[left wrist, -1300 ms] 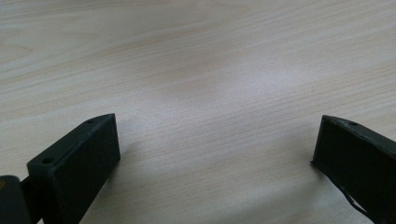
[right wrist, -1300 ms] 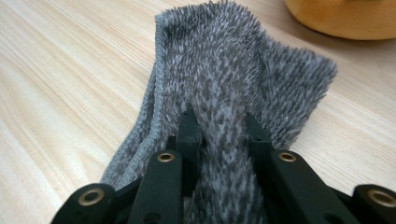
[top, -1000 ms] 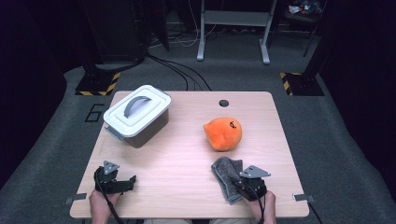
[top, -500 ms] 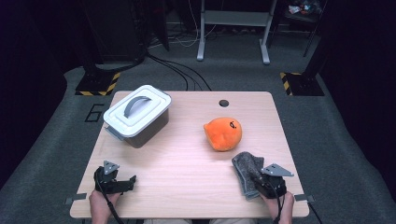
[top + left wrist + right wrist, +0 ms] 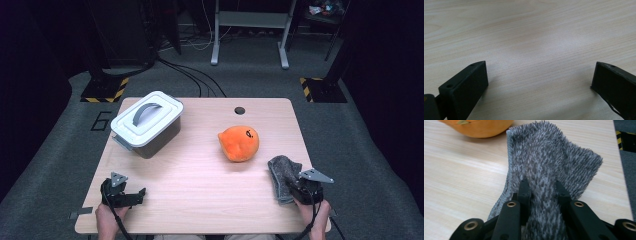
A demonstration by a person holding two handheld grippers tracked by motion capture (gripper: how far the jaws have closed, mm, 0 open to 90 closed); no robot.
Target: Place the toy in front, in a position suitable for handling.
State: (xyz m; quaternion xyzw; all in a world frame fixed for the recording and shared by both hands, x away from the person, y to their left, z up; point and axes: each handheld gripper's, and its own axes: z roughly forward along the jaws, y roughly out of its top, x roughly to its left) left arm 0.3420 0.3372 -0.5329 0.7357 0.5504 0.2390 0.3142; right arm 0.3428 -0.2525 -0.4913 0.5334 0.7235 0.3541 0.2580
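Rightward, seemingly, right gripper (image 5: pixel 295 187) dragged grey cloth (image 5: pixel 283 172).

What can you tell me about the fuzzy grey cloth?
The grey cloth is a small, shaggy towel that looks soft, like microfibre, with a stitched hem along one edge. It is bunched and folded, not spread flat. The right claw is shut on its middle, both jaws pressing into the pile. The cloth lies on the wooden table near the right front corner, close to the orange plush toy but not touching it.
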